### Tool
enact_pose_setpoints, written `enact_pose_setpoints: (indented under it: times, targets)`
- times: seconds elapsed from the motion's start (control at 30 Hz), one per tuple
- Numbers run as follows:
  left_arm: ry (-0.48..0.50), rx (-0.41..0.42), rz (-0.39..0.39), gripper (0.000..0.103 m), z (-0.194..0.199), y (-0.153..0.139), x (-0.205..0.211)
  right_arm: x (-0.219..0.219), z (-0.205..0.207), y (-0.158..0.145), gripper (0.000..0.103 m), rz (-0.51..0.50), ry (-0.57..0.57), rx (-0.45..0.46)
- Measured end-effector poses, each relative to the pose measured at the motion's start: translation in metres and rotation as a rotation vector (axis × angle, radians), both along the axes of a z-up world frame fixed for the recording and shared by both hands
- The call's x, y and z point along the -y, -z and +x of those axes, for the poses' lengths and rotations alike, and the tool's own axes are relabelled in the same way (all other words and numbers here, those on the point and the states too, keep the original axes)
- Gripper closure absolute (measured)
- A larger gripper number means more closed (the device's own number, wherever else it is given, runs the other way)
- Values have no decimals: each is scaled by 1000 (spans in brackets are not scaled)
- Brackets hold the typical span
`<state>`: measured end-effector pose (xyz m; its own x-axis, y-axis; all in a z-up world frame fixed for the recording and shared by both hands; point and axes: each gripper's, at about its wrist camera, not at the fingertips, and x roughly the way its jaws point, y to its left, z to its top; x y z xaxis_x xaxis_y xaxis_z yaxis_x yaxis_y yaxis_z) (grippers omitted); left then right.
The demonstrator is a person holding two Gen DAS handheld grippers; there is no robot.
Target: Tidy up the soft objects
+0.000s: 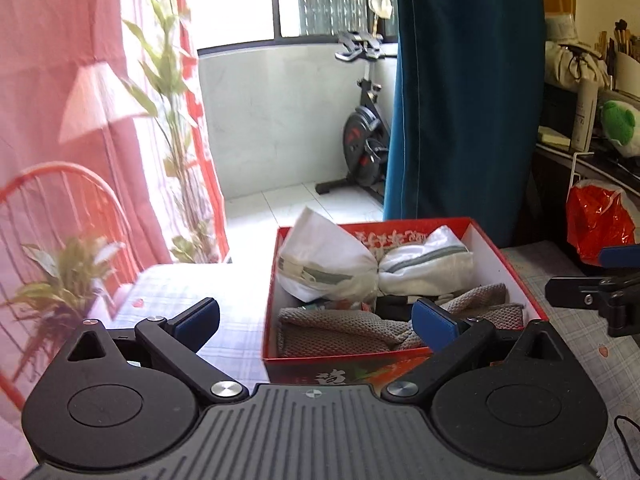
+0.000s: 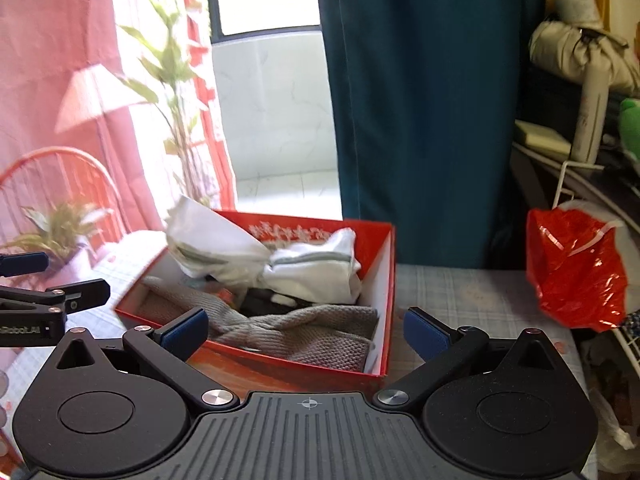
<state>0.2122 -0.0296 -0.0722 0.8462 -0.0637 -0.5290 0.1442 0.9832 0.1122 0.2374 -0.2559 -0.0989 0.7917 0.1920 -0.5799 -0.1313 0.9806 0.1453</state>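
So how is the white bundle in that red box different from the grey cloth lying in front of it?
The white bundle is smooth fabric with a grey stripe; the grey cloth is a coarse, ribbed knit. The white bundle is pinched in the middle like a bow and sticks up above the rim, while the grey cloth lies low and flat. The white bundle sits toward the far wall, the grey cloth toward the near one. Both are soft and already inside the red box.

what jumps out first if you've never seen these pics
A red box sits on the checked table, stuffed with white cloth at the back and grey knit cloth in front. Both tongs, left and right, hover open before it. A teal curtain hangs behind.
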Motion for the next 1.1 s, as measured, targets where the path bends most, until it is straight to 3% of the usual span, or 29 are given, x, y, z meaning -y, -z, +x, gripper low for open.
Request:
enact_pose_setpoints:
  times: [0.1,0.2,0.33,0.47,0.63,0.8,1.1]
  targets:
    - [6,56,18,0,-24,-20,-1,-1,-23,-20,0,-9,4,42]
    - [24,109,-14,0,-51,-41,-7,-5,-49,-44,0,-48,12,63]
    - [27,163,-22,0,-91,-65,-10,-1,-92,-79,0,-4,-15,155]
    - [55,184,-125,0,-129,-82,-20,2,-130,-101,0,-18,2,253]
    - [-36,251,-83,0,-164,-93,-20,9,-161,-102,0,30,69,277]
    - [-90,231,-76,0,-177,-88,-21,9,-183,-93,0,46,115,280]
    - [-98,218,-46,0,-175,-87,-22,5,-194,-90,0,5,112,297]
